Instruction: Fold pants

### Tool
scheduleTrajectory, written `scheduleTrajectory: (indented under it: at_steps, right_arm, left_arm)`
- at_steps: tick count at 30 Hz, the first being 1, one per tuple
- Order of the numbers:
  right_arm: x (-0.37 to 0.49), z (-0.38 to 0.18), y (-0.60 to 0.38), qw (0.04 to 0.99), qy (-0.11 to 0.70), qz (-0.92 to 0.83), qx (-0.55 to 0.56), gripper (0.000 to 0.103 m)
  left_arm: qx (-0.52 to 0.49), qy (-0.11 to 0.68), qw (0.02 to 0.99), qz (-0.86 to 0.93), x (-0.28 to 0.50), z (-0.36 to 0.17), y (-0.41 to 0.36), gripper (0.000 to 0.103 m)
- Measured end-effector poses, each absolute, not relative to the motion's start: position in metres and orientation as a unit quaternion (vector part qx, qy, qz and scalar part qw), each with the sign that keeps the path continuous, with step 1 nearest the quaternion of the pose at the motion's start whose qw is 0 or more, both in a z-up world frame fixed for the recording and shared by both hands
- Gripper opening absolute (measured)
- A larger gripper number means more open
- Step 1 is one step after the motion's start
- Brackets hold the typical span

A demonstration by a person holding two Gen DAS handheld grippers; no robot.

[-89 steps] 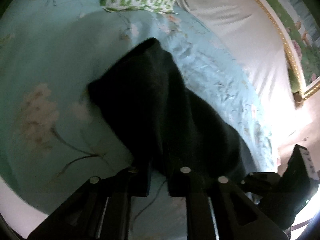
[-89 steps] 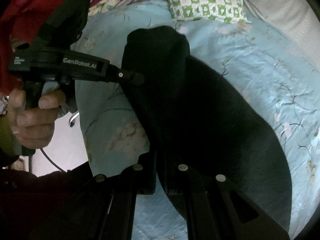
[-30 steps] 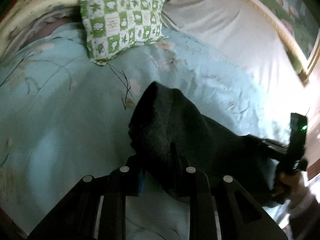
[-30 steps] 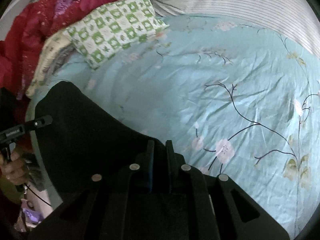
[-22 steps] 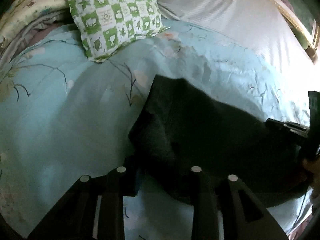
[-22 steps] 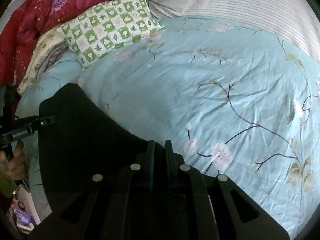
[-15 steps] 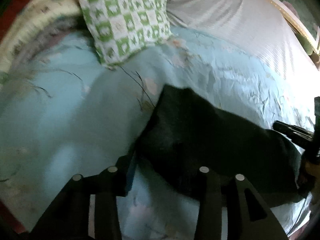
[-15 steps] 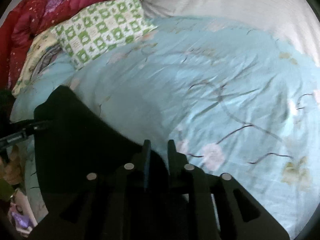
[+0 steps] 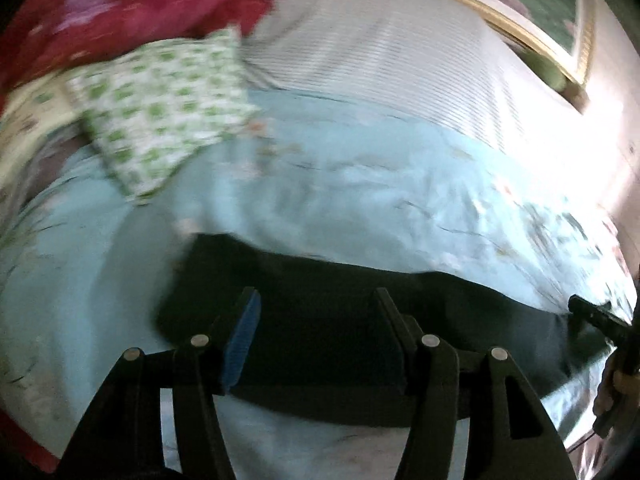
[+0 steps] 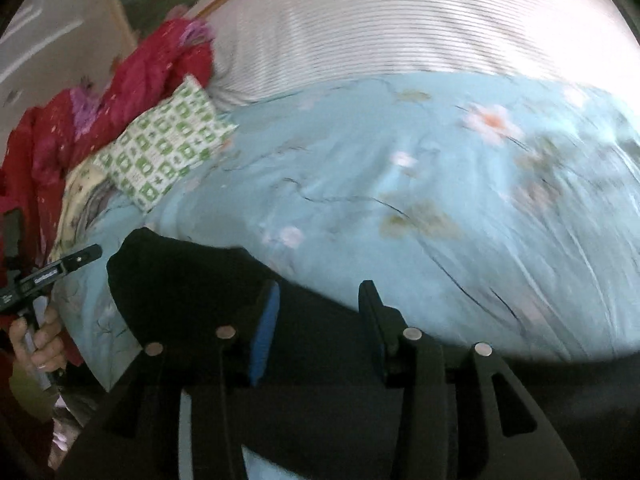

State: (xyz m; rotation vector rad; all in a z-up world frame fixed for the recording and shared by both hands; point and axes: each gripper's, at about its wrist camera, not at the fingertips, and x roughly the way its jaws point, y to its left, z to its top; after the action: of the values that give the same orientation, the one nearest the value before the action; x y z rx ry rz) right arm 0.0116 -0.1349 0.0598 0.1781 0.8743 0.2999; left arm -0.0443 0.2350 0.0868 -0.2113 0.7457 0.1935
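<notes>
The black pants (image 9: 320, 344) lie flat in a folded band across the light blue floral bedspread (image 9: 360, 200). My left gripper (image 9: 316, 320) hovers over their near edge. Its jaws are opening, and the blue pad (image 9: 240, 336) presses on nothing. In the right wrist view the pants (image 10: 192, 280) stretch from the lower left to under my right gripper (image 10: 318, 312). Its jaws are opening too, with dark cloth below the gap but none pinched. Each view catches the other gripper at its edge: the right gripper (image 9: 596, 316) and the left gripper (image 10: 52, 272), held in a hand (image 10: 40, 336).
A green and white checked pillow (image 9: 160, 116) lies at the far left of the bed, with a red blanket (image 9: 152, 8) heaped behind it. A white striped sheet (image 9: 380, 60) covers the far side, and a gold picture frame (image 9: 520, 20) runs along the wall.
Both grippers were shut on the pants; they have let go, opened and drawn back and up. The pants have dropped flat onto the bedspread.
</notes>
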Motion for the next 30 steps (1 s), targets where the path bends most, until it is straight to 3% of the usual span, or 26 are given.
scheduleTrajectory:
  at_steps: [14,30]
  right_arm:
    - [-0.091,0.064,-0.242,0.898,0.409,0.003,0.164,0.043]
    - [-0.115,0.054,-0.299,0.892,0.388,-0.063,0.224,0.043]
  left_arm:
    - [0.011,0.426,0.897,-0.120,0.041,0.068,0.045,0.062]
    - [0.071,0.469,0.834,-0.281,0.109,0.056,-0.108,0.062]
